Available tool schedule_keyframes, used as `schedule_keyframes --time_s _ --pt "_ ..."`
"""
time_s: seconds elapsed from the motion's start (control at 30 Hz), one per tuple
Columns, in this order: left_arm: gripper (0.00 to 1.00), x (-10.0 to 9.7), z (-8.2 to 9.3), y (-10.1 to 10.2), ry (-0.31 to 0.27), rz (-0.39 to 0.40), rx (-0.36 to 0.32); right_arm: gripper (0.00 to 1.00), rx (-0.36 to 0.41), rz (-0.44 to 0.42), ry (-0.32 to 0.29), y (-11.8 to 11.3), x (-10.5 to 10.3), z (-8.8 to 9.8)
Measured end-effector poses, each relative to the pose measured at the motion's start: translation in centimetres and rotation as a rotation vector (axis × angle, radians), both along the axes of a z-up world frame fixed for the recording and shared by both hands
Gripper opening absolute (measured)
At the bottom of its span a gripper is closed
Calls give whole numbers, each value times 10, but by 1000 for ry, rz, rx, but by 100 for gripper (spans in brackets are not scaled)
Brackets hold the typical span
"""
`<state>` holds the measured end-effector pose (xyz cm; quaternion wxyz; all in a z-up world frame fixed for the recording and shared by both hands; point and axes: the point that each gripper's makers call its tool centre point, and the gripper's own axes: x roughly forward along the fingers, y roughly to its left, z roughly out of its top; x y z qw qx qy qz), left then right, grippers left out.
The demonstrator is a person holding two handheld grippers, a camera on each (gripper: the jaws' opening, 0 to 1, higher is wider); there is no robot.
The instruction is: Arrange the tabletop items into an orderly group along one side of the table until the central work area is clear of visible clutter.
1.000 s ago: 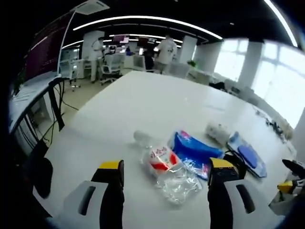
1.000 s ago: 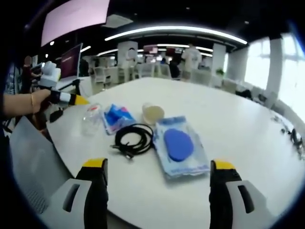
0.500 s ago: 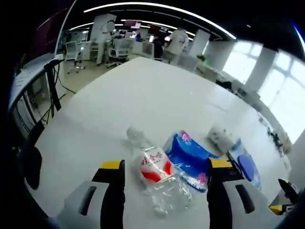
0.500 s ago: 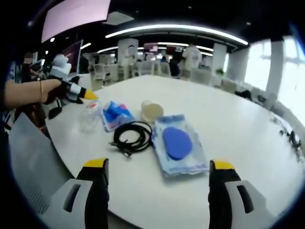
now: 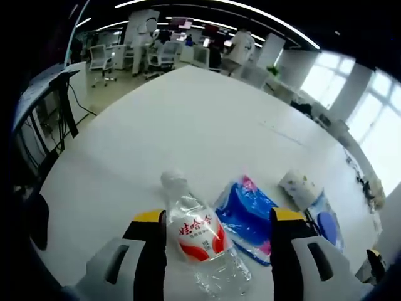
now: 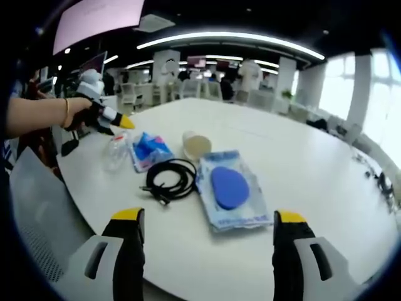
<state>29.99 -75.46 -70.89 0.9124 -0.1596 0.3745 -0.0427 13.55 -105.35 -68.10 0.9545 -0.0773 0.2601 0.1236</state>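
A clear plastic bottle (image 5: 195,233) with a red and white label lies on the white table (image 5: 188,125), cap pointing away. My left gripper (image 5: 218,216) is open, its jaws standing either side of the bottle without touching it. Right of the bottle lie a blue packet (image 5: 247,212), a pale roll (image 5: 299,187) and a bagged blue pad (image 5: 324,221). My right gripper (image 6: 209,216) is open and holds nothing, near the table's front edge. Ahead of it lie a black cable coil (image 6: 169,179), the bagged blue pad (image 6: 229,190), the roll (image 6: 196,145), the blue packet (image 6: 149,150) and the bottle (image 6: 117,150). The left gripper (image 6: 124,122) hovers over the bottle.
A person's hand (image 6: 70,113) holds the left gripper. A grey chair (image 6: 37,207) stands at the table's near left edge. The table's far half (image 6: 301,157) is bare. Office chairs (image 5: 100,59), desks and standing people are far behind.
My left gripper has moved forward and down, so the bottle now lies between its jaws instead of ahead of them. The right gripper has hardly moved. The items have not shifted.
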Motion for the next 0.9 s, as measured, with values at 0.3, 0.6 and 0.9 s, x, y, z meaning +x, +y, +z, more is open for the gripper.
schedule_keyframes --time_s 0.3,0.6,0.9 --pt "59 2 -14 4 79 56 -11 81 -5 -6 7 -1 -1 -1" --pt "54 2 -24 7 132 72 35 80 -11 -14 12 -3 -1 -2" --pt "52 2 -41 8 210 47 82 78 -19 -17 19 -4 -2 -3"
